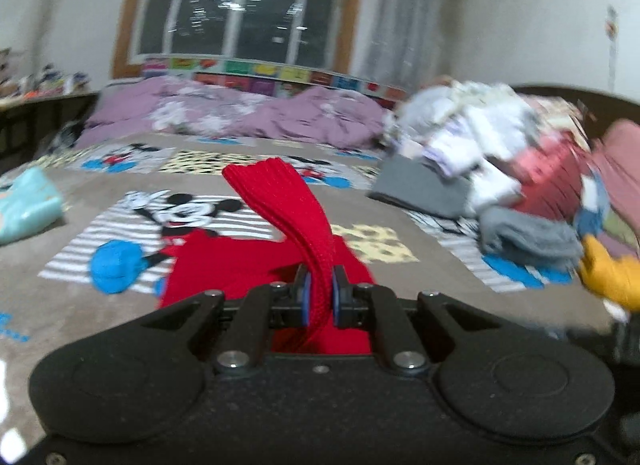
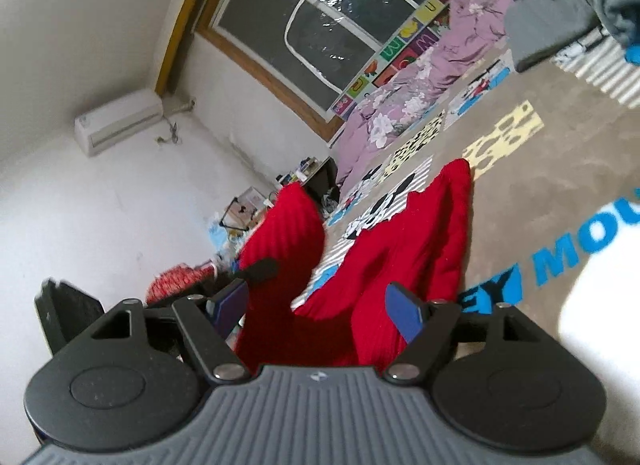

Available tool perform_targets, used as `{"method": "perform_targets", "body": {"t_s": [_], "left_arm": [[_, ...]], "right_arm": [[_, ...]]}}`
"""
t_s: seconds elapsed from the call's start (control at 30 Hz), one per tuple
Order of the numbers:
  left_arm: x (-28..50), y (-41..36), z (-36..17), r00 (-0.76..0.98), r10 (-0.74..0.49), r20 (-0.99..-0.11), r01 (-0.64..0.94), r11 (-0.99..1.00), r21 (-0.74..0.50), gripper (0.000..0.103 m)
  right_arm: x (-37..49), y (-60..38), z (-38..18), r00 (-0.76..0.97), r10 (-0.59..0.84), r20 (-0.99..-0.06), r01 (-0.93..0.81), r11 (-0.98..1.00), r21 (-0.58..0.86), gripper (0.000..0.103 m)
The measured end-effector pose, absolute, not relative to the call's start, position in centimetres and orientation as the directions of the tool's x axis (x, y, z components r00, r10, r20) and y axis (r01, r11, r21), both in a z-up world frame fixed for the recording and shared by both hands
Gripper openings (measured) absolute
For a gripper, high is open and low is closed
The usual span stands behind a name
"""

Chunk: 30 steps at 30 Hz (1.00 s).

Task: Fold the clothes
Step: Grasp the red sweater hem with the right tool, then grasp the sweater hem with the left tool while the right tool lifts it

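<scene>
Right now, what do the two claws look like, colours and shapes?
The left claw has a matte black housing with two round side lobes, angular black linkages with silver screws, and blue-edged pads. The right claw has the same black linkages and lobes, blue pads, and a ribbed grey top plate with a small logo.

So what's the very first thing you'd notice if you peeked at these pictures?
The bright red knitted garment, pinched upright in the shut left gripper at the middle of the left wrist view. Next, the cartoon mouse blanket spread under it on the bed. Then the jumbled pile of clothes on the right. The right gripper is open around the red knit.
</scene>
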State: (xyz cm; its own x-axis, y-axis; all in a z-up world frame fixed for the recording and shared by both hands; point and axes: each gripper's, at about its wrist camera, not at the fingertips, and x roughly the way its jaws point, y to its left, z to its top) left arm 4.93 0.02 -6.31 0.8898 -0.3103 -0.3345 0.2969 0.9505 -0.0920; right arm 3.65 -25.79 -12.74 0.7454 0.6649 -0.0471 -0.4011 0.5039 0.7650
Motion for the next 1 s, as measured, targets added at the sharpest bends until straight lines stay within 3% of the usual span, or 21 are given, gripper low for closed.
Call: {"method": "perform_targets", "body": {"t_s": [0.33, 0.63, 0.9, 0.93, 1.0], "left_arm": [[2.2, -5.7, -9.7, 0.816, -0.412, -0.405, 0.506, 0.849, 0.155, 0.007], [3.2, -5.8, -11.7, 0.787, -0.412, -0.458, 0.526, 0.837, 0.151, 0.008], [3.0, -5.7, -12.1, 0.782, -0.434, -0.448, 0.534, 0.837, 0.121, 0.008], [2.9, -5.6, -12.1, 0.772, -0.449, -0.449, 0.546, 0.831, 0.107, 0.009], [3.0, -4.3, -11.4, 0.769, -0.465, -0.438, 0.543, 0.837, 0.064, 0.031]], "right_arm": [[5.1, -26.3, -14.5, 0.746, 0.665, -0.045, -0.332, 0.428, 0.841, 0.078], [6.1, -26.0, -15.6, 0.761, 0.634, -0.139, -0.249, 0.483, 0.84, 0.075], [6.4, -26.5, -16.6, 0.784, 0.603, -0.148, -0.214, 0.487, 0.847, 0.051], [6.5, -26.7, -16.8, 0.787, 0.599, -0.146, -0.206, 0.478, 0.854, 0.042], [6.8, -26.8, -17.0, 0.793, 0.589, -0.155, -0.191, 0.482, 0.855, 0.035]]}}
